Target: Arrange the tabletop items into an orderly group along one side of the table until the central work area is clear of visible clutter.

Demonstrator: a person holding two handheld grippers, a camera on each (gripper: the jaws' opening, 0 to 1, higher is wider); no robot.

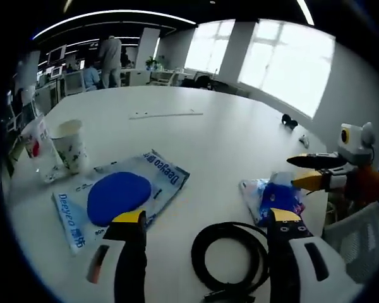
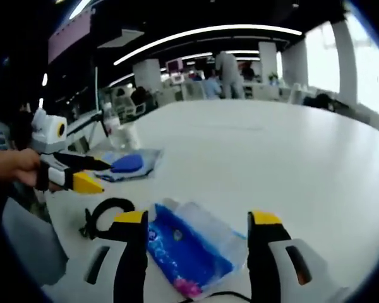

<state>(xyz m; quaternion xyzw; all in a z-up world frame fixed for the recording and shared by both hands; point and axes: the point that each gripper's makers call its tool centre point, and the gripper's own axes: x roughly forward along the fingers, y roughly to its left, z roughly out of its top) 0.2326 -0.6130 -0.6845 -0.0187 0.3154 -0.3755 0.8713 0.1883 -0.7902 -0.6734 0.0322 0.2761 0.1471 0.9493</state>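
My left gripper point(image 1: 206, 218) is open above a coiled black cable point(image 1: 230, 257) on the white table point(image 1: 227, 145). Left of it a blue round pad point(image 1: 118, 196) lies on a clear printed bag point(image 1: 167, 173). A paper cup point(image 1: 71, 144) and a clear plastic cup point(image 1: 35, 142) stand at the far left. My right gripper point(image 2: 197, 218) is open, its jaws on either side of a blue tissue packet point(image 2: 188, 248). That packet point(image 1: 275, 199) lies right of the cable, with the right gripper point(image 1: 303, 172) just past it. The left gripper point(image 2: 95, 173), the cable point(image 2: 107, 213) and the blue pad point(image 2: 129, 163) show at left.
A thin white strip point(image 1: 167, 115) and a small dark object point(image 1: 289, 121) lie on the far half of the table. A grey chair point(image 1: 360, 233) stands at the table's edge. People point(image 1: 109, 60) stand among desks at the back, with bright windows point(image 1: 290, 57) beyond.
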